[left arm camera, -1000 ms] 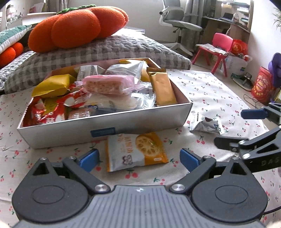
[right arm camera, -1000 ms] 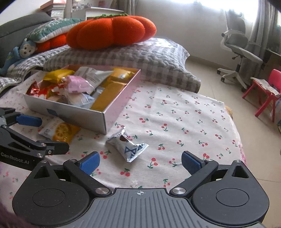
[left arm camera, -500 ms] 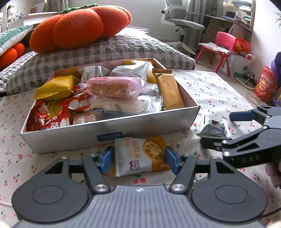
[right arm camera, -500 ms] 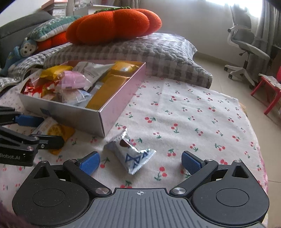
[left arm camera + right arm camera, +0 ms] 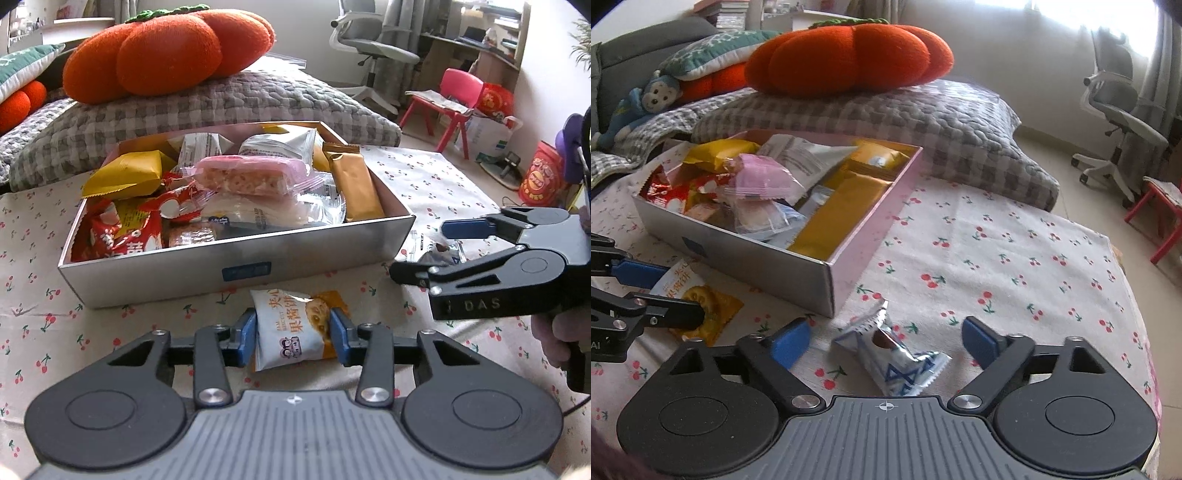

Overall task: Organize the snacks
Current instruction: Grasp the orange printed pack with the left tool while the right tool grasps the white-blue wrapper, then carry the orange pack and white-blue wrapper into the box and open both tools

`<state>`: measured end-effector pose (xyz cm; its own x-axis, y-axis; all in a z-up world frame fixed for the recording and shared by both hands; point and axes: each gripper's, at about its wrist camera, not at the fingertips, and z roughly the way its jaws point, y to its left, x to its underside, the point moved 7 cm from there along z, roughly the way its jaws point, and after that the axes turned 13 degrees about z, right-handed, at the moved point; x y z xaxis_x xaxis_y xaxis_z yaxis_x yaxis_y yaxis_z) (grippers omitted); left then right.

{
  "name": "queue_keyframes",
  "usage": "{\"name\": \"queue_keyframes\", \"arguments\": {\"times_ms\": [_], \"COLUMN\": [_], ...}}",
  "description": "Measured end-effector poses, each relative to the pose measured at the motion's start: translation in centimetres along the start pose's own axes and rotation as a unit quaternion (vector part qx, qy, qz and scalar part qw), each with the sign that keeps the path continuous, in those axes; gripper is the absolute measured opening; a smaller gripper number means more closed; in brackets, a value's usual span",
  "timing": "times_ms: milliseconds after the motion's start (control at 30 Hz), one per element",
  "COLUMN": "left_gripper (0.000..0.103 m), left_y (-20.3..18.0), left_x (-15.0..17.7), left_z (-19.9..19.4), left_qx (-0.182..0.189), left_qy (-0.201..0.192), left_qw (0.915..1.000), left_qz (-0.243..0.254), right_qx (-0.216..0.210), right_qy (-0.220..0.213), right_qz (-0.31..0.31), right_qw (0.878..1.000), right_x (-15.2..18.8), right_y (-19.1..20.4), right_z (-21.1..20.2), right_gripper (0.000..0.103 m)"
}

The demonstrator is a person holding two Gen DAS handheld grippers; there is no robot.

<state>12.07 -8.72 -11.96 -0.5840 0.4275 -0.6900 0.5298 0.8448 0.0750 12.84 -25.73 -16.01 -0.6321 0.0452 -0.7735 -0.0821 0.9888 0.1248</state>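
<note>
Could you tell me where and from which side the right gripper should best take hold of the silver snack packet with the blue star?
Grip the silver snack packet across its puffed middle, coming down from above and in front. It lies flat on the cherry-print cloth, clear of the box, with flat crimped ends that would probably slip. The right gripper, jaws just closing but not yet touching, already straddles it.

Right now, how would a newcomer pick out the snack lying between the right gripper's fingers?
Start at the silver snack box on the cherry-print cloth. Off its near corner, outside it, lies a small silver packet. Blue triangle marks set it apart from the orange-and-white biscuit packet nearby.
</note>
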Motion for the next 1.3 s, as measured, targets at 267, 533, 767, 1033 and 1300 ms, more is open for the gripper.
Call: {"name": "queue_keyframes", "arguments": {"times_ms": [267,533,767,1033,1300], "left_gripper": [0.031,0.025,0.019,0.009,0.007], "left_y": [0.3,0.6,1.0,0.7,0.7], "left_x": [0.3,0.1,0.1,-0.6,-1.1], "left_z": [-0.9,-1.3,-1.8,-2.9,-3.5], "left_qx": [0.009,0.016,0.031,0.053,0.057], "left_qy": [-0.004,-0.007,-0.012,-0.029,-0.036], "left_qw": [0.9999,0.9998,0.9994,0.9980,0.9974], "left_qz": [-0.003,-0.003,-0.013,-0.017,-0.028], "right_qx": [-0.019,-0.022,-0.027,-0.038,-0.049], "right_qy": [0.012,0.027,0.041,0.049,0.054], "right_qz": [-0.026,-0.039,-0.048,-0.063,-0.068], "right_qw": [0.999,0.999,0.998,0.996,0.995], "right_x": [-0.1,0.2,1.0,1.7,1.9], "right_y": [2.2,2.9,3.5,4.4,5.7], "right_z": [-0.5,-0.8,-1.8,-2.6,-3.5], "right_gripper": [0.032,0.031,0.031,0.031,0.031]}}
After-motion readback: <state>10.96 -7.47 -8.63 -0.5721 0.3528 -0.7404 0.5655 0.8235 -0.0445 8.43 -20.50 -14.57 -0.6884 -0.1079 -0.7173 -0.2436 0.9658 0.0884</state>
